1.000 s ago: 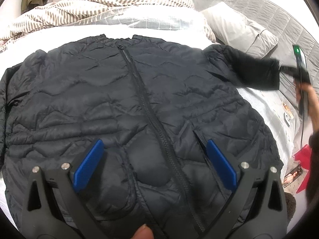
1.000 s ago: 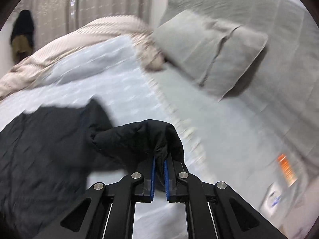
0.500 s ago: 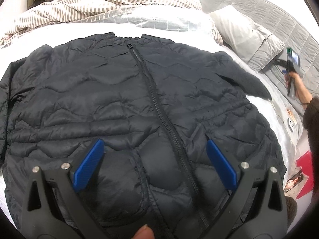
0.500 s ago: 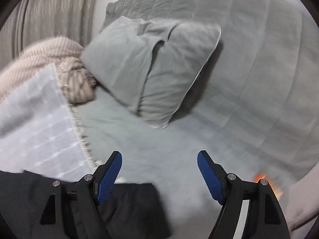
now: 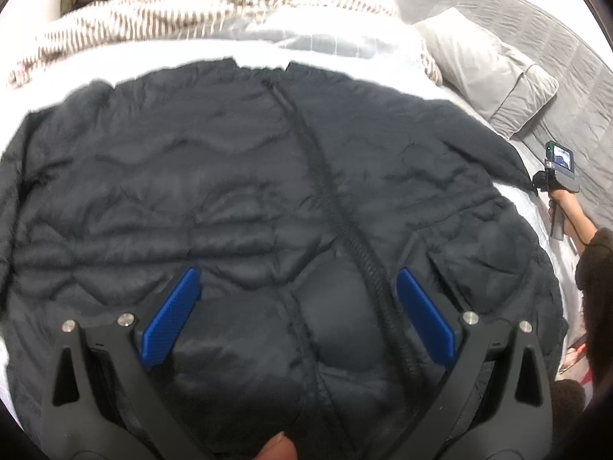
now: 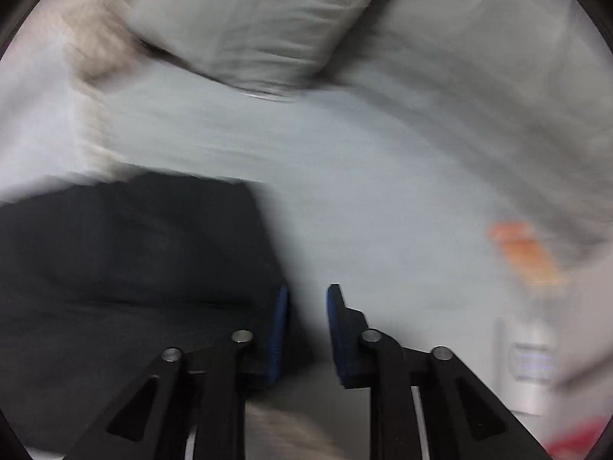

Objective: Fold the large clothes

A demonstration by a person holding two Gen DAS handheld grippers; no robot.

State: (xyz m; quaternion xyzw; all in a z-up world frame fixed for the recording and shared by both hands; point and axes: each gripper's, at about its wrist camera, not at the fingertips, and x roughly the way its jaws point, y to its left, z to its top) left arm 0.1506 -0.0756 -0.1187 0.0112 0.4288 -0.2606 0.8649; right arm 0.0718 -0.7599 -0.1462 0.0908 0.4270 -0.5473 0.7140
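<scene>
Bedding fills the left wrist view: a black puffer jacket (image 5: 268,199) lies zipped and face up across the bed (image 5: 536,176), the left hand-held gripper (image 5: 299,314) wide open and empty over its hem; a striped duvet (image 5: 191,4) and grey pillow (image 5: 486,76) crowd the far edge. Over to the blurred right wrist view: the right hand-held gripper (image 6: 306,326) is closing, narrow, nothing between the pads, the sleeve (image 6: 134,249) just beside its left finger. Risk: it shuts beside the cuff and misses.

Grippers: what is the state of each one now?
Left gripper: open, empty, over the black puffer jacket.
Right gripper: jaws closing, nothing between them.
</scene>
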